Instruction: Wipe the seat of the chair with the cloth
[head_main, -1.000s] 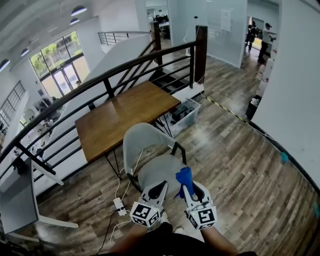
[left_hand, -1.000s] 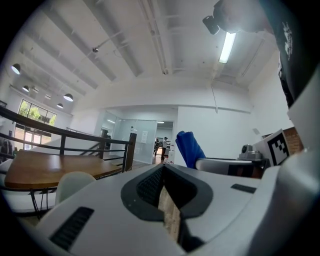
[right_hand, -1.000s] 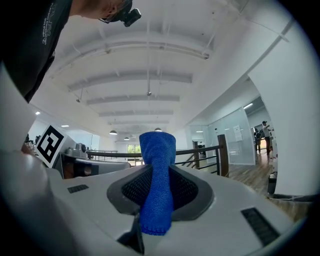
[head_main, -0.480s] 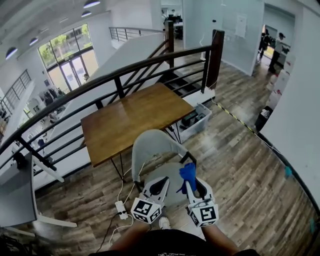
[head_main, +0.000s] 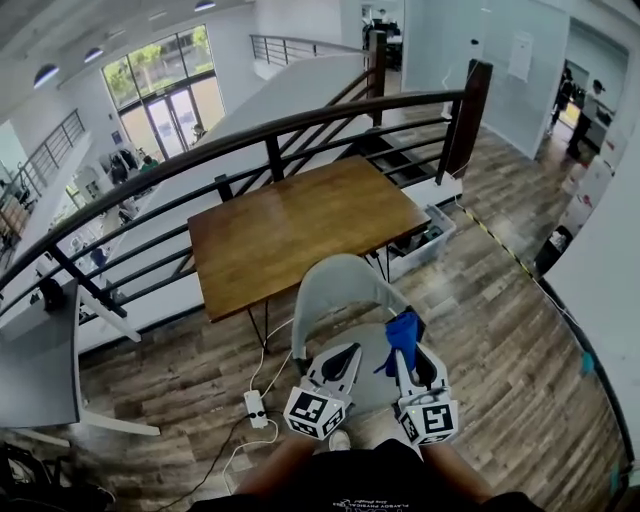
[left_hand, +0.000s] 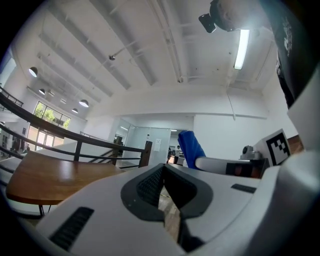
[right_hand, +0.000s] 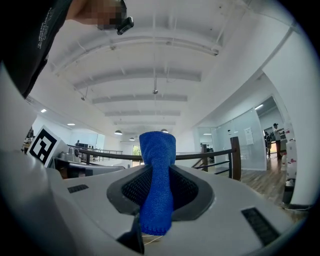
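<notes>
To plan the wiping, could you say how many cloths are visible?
1: a blue cloth, held in the right gripper above the chair seat; others may be hidden.

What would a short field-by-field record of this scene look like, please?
right gripper: shut on the blue cloth, which stands up out of the jaws
left gripper: jaws together, nothing between them
chair: grey, backrest toward the wooden table, seat toward the person
gripper position: both over the seat in the head view
cloth on seat: contact cannot be told
</notes>
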